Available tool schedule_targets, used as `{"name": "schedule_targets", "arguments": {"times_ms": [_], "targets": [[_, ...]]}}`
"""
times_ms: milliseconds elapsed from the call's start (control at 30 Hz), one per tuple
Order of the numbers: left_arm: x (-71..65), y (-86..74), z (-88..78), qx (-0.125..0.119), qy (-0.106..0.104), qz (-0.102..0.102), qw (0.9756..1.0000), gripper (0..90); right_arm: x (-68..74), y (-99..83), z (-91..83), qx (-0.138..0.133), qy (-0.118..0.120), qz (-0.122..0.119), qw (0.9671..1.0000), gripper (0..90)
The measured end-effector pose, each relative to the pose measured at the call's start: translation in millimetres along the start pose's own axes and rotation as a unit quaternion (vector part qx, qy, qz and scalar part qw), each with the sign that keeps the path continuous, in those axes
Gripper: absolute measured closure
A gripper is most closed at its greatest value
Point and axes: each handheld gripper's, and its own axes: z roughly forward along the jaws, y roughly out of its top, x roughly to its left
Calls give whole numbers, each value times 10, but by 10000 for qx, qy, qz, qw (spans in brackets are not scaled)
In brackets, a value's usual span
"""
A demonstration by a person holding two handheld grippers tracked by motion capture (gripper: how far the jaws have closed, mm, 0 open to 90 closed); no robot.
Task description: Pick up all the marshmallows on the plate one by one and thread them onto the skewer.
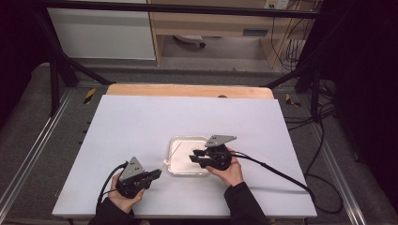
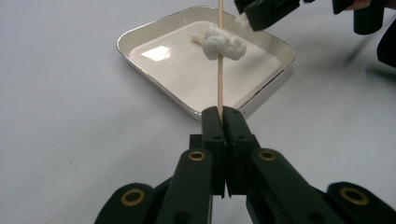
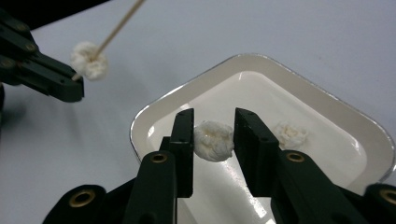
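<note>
Right hand-held gripper (image 3: 213, 135) — white ball (image 3: 214, 140) clamped between jaws, above tray (image 3: 140, 122).

Items I have in hand:

1. Wooden skewer (image 2: 219, 70): thin, pale and straight. I grip its near end, and the shaft runs out over the tray.
2. Threaded white piece (image 2: 224, 45): lumpy and soft-looking, pierced through by the skewer partway along its shaft.
3. Second white piece (image 3: 214, 140): rounded, crinkled and off-white, pinched at its sides above the tray floor.
4. Third white piece (image 3: 290, 135): similar in look, lying loose on the tray floor.
5. Tray (image 3: 327, 100): shallow, white, square with rounded corners and a silvery rim, flat on the white table.
</note>
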Motion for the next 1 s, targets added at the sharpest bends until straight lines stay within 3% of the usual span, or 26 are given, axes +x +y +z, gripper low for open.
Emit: {"name": "schedule_targets", "arguments": {"times_ms": [300,500,567,1000], "targets": [[-9,2,-2,-23,-14,14,10000,885,-52,128,-302,-571,152,323,9977,696],[-27,6,-4,-70,-55,40,10000,885,-45,222,-424,-1071,460,610,9913,699],[-31,6,-3,-71,-64,48,9999,885,-47,243,-436,-1211,593,706,9884,700],[-59,14,-10,-126,-135,143,9997,885,-131,340,-343,-1497,912,1151,9778,698]]}}
